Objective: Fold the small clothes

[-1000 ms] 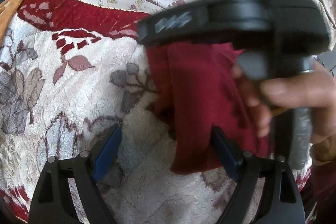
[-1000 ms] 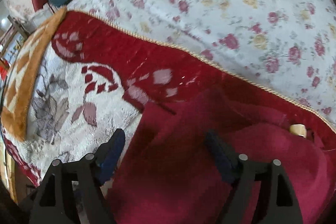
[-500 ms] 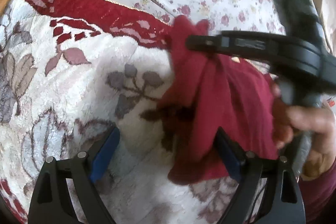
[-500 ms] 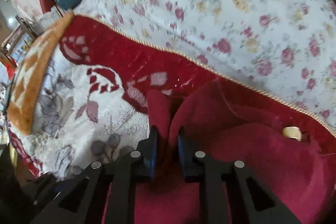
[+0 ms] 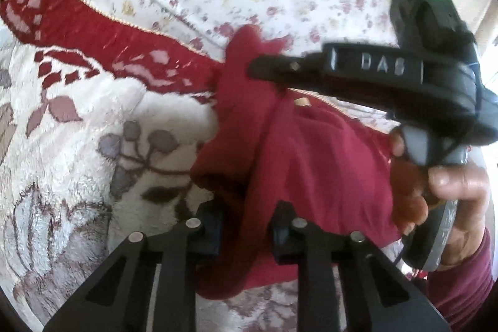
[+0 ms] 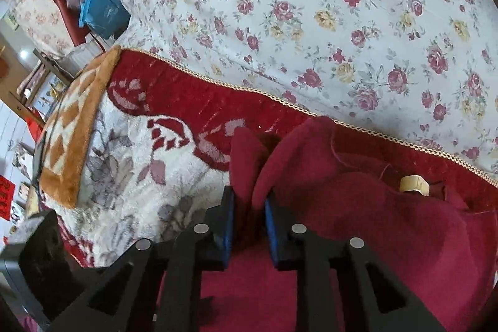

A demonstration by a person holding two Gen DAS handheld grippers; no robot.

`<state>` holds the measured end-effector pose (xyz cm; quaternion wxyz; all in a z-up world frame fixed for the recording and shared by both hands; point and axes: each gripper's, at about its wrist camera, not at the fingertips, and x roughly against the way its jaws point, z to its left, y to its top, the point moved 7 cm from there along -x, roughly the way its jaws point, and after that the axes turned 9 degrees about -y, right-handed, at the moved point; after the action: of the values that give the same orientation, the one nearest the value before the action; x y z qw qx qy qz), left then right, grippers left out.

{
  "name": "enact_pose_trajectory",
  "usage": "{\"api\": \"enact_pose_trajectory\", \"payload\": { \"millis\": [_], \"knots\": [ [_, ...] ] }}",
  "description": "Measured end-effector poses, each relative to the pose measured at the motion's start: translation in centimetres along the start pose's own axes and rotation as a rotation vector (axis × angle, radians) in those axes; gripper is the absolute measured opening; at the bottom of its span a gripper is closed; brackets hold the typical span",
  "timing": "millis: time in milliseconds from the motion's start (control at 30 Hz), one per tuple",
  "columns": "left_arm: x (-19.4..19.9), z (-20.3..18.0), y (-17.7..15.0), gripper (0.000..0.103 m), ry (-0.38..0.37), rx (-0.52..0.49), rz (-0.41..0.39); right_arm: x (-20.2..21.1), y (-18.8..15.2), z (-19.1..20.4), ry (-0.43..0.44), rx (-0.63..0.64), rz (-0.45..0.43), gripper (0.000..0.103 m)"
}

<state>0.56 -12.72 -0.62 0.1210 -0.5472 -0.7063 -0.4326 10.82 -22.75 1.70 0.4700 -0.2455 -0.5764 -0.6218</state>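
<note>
Jaws pinching bunched, dark-red fleece garment [image 5: 311, 164]

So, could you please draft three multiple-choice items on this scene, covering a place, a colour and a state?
1. Where does the red garment rest?
A. On the plush leaf-patterned blanket
B. On a bare wooden floor
C. Inside a basket

2. What colour is the bag at the far edge of the bed?
A. Green
B. Yellow
C. Blue

3. How is the garment's edge at the right tongs?
A. Spread flat
B. Bunched upright between the pads
C. Tied in a knot

Answers:
1 A: the red garment lies over the blanket.
2 C: the bag is plainly blue.
3 B: folds stand between the pads of the right tongs, whose jaws are opening.
</note>
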Motion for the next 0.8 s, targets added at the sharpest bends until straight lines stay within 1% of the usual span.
{"api": "enact_pose_trajectory", "payload": {
  "millis": [33,67,100,200,300,367,400,467,500,533,600,667,800],
  "knots": [
    [-0.1,0.1,0.3,0.019,-0.004,-0.004,-0.004,0.2,0.2,0.2,0.013,-0.012,0.003,0.065],
    [0.1,-0.2,0.4,0.018,-0.011,-0.005,-0.008,0.3,0.3,0.3,0.017,-0.021,0.010,0.074],
    [0.3,-0.3,0.4,0.018,-0.015,-0.008,-0.011,0.3,0.4,0.6,0.020,-0.025,0.020,0.082],
    [0.4,-0.6,0.4,0.018,-0.012,-0.019,-0.015,-0.6,0.7,1.9,0.000,0.004,0.063,0.083],
    [0.4,-0.8,0.4,0.018,-0.008,-0.018,-0.018,-2.7,0.8,3.4,-0.073,0.073,0.132,0.084],
    [0.3,-0.9,0.2,0.018,-0.003,-0.022,-0.017,-4.6,0.6,4.9,-0.101,0.128,0.180,0.084],
    [0.2,-1.0,0.1,0.018,-0.001,-0.021,-0.017,-5.5,0.4,5.4,-0.101,0.147,0.207,0.088],
    [0.4,-0.8,-0.2,0.018,0.000,-0.019,-0.013,-8.1,-0.6,6.1,-0.098,0.180,0.312,0.089],
    [0.4,-0.6,-0.4,0.018,0.007,-0.022,-0.009,-9.0,-1.0,6.0,-0.122,0.186,0.341,0.089],
    [0.3,-0.5,-0.5,0.018,0.020,-0.028,-0.005,-9.8,-1.2,5.8,-0.175,0.205,0.344,0.089],
    [0.2,-0.5,-0.9,0.018,0.027,-0.032,0.001,-10.2,-1.3,5.8,-0.224,0.232,0.328,0.089],
    [0.1,-0.6,-1.0,0.018,0.035,-0.037,0.005,-10.1,-1.5,5.7,-0.228,0.239,0.317,0.089],
    [-0.1,-1.0,-1.2,0.018,0.045,-0.047,0.008,-9.2,-1.3,4.9,-0.229,0.195,0.289,0.088]
  ]
}}
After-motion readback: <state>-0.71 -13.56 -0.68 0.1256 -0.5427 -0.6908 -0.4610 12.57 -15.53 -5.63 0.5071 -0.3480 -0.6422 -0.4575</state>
